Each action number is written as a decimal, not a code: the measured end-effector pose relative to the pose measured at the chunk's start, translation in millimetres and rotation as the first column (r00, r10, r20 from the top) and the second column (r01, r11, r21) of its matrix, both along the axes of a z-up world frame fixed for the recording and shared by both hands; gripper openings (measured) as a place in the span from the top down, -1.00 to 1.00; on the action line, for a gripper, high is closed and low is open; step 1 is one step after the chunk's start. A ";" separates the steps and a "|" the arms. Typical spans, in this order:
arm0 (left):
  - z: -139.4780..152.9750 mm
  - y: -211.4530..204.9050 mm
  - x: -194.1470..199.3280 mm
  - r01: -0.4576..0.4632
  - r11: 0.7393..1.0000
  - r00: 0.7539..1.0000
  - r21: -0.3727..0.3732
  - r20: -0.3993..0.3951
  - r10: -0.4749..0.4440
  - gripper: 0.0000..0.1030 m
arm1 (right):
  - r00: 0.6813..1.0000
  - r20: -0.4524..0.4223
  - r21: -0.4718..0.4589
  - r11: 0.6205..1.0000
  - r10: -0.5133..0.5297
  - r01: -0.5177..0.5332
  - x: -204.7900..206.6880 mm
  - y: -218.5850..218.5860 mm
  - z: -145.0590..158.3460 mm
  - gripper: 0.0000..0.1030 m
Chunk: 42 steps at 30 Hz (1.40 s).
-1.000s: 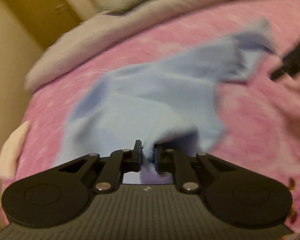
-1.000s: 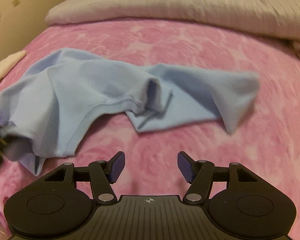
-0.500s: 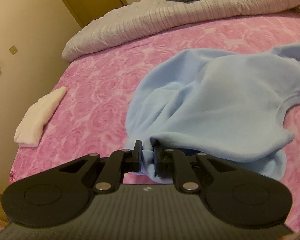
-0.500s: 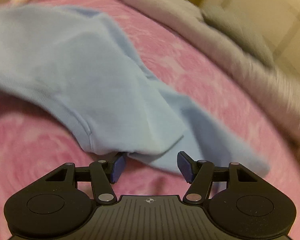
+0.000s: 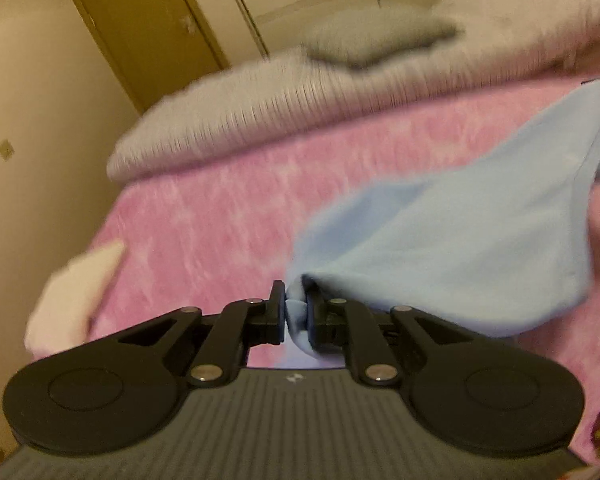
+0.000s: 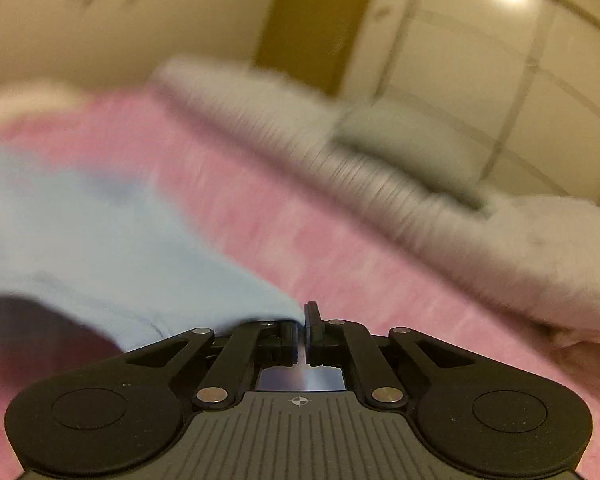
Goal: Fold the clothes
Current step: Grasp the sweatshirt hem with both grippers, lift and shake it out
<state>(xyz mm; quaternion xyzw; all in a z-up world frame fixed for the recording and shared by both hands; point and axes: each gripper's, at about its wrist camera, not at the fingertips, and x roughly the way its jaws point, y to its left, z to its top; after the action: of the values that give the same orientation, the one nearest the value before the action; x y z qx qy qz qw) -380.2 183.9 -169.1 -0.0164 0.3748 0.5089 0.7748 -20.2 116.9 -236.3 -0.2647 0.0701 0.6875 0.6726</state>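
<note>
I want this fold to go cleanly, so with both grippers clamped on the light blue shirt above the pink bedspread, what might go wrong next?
1. The right gripper pinches only a thin edge of the light blue shirt; it may slip free.
2. The left gripper holds a bunched wad, so the fold could start creased.
3. The cloth sags between the grips and may drag on the pink bedspread.

Wide open pink bedspread (image 5: 228, 216) ahead of both grippers, bare and free to cross from the near edge up to the grey ribbed blanket (image 5: 260, 120) bunched across the far side. Blocking the middle: a light blue garment (image 5: 460, 248) strung up off the bed between the left gripper (image 5: 296, 312) and the right gripper (image 6: 302, 326), sagging to the spread below. Off to the left edge a folded white cloth (image 5: 72, 292), and up on the blanket a grey pillow (image 5: 372, 36), both well apart from the garment.
</note>
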 end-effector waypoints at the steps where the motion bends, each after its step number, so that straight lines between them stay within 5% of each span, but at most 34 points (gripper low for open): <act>1: 20.8 2.6 -5.2 0.012 0.999 1.000 0.031 0.019 -0.013 0.82 | 1.000 0.000 0.050 0.999 -0.022 0.022 -3.3 -5.1 24.9 0.95; 9: 174.2 20.2 -55.1 0.081 0.973 0.966 0.216 0.225 -0.130 0.82 | 0.990 -0.004 0.368 0.920 -0.144 0.136 -29.9 -46.6 220.1 0.95; 16: 212.2 -8.7 -80.1 0.156 0.953 0.928 0.259 0.291 -0.231 0.82 | 0.982 0.037 0.467 0.872 -0.187 0.149 -56.9 -111.0 310.8 0.95; 28: 234.8 -31.3 -120.0 0.219 0.963 0.888 0.158 0.377 -0.263 0.82 | 0.967 0.080 0.351 0.915 -0.241 0.199 -98.3 -200.2 321.9 0.95; 31: 232.9 7.1 -106.7 0.223 0.963 0.884 0.151 0.385 -0.265 0.82 | 0.963 0.105 0.357 0.913 -0.249 0.197 -97.7 -167.5 322.7 0.95; 33: 212.2 52.5 -84.1 0.233 0.970 0.883 0.065 0.405 -0.239 0.80 | 0.960 0.103 0.341 0.916 -0.261 0.212 -91.6 -132.9 313.8 0.95; 36: 173.4 127.9 -44.7 0.240 0.966 0.890 -0.097 0.419 -0.179 0.67 | 0.953 0.005 0.169 0.940 -0.302 0.297 -61.4 -41.5 280.5 0.94; 38: 137.1 180.7 -14.0 0.223 0.948 0.914 -0.228 0.386 -0.122 0.66 | 0.929 -0.019 -0.067 0.927 -0.370 0.368 -41.2 29.8 240.2 0.92; 39: 118.8 203.0 0.3 0.211 0.936 0.927 -0.280 0.361 -0.101 0.65 | 0.917 -0.006 -0.173 0.903 -0.400 0.393 -33.7 57.4 219.8 0.84; 41: 89.7 228.4 19.3 0.162 0.932 0.957 -0.324 0.284 -0.068 0.68 | 0.910 -0.009 -0.316 0.865 -0.415 0.391 -21.5 87.5 181.5 -0.18; 42: 79.1 234.4 23.7 0.149 0.929 0.963 -0.338 0.264 -0.059 0.69 | 0.907 -0.011 -0.383 0.840 -0.421 0.385 -15.4 101.9 162.4 -0.40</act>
<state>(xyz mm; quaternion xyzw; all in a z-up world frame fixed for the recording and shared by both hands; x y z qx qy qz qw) -356.5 418.2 -90.0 -0.1995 0.3603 0.3849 0.8259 -35.6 218.8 -73.9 -0.3337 0.2849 0.5163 0.7355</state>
